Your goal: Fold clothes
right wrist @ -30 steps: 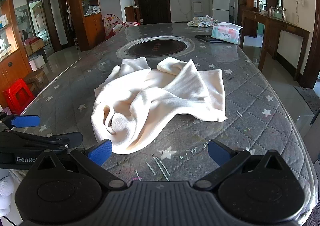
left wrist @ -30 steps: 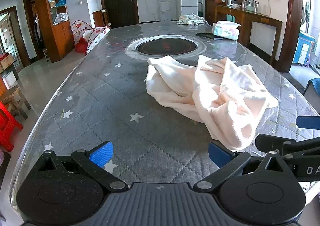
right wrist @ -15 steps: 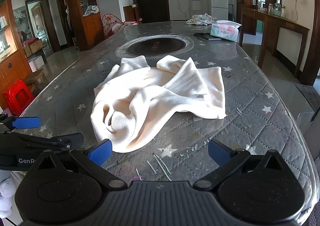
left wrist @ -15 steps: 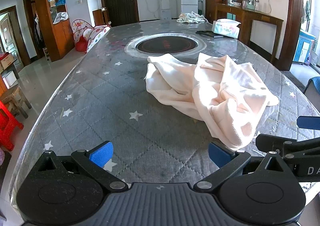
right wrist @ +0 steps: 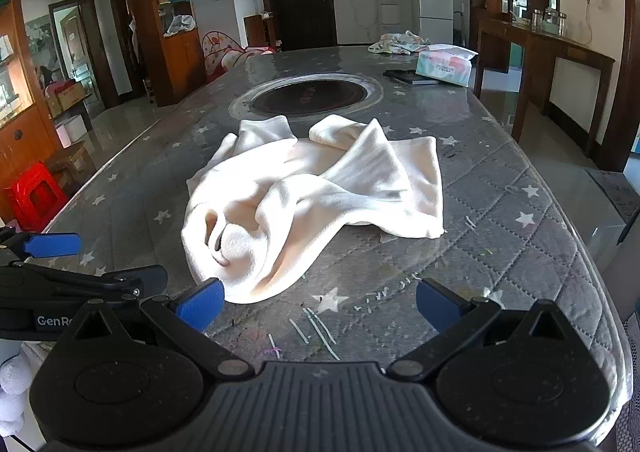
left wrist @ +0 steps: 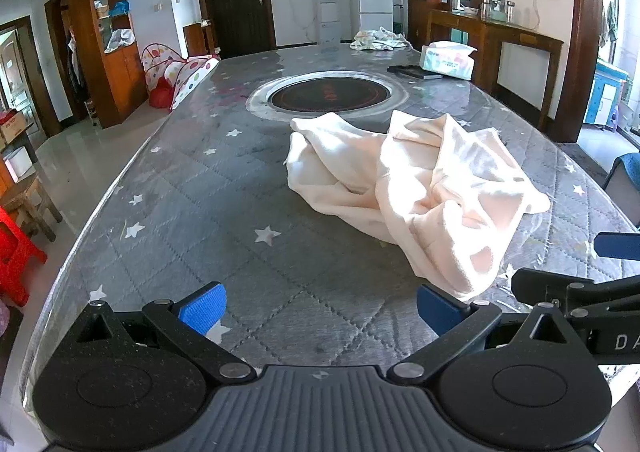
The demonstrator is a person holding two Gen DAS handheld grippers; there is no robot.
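The left hand-held gripper (left wrist: 320, 308) hovers low over the near end of the counter (left wrist: 192, 187), its two blue-padded fingers spread wide apart with nothing between them. The cream garment (left wrist: 416, 187) lies crumpled on the grey star-patterned cover ahead of it and to its right, its nearest hem just in front of the right fingertip (left wrist: 436, 308), whether touching cannot be told. The right hand-held gripper (right wrist: 318, 304) is likewise spread open and empty, low above the counter's near edge. From there the garment (right wrist: 320, 195) sits ahead and slightly left, its closest fold just beside the left fingertip (right wrist: 200, 304); contact cannot be judged. Further ahead of both, beyond the garment, a round dark inset (right wrist: 310, 93) is set into the counter. Past that, to the far right, stand a tissue box (right wrist: 444, 65) and a flat dark object (right wrist: 410, 77) beside it, with a bundle of patterned cloth (right wrist: 398, 41) at the far end.
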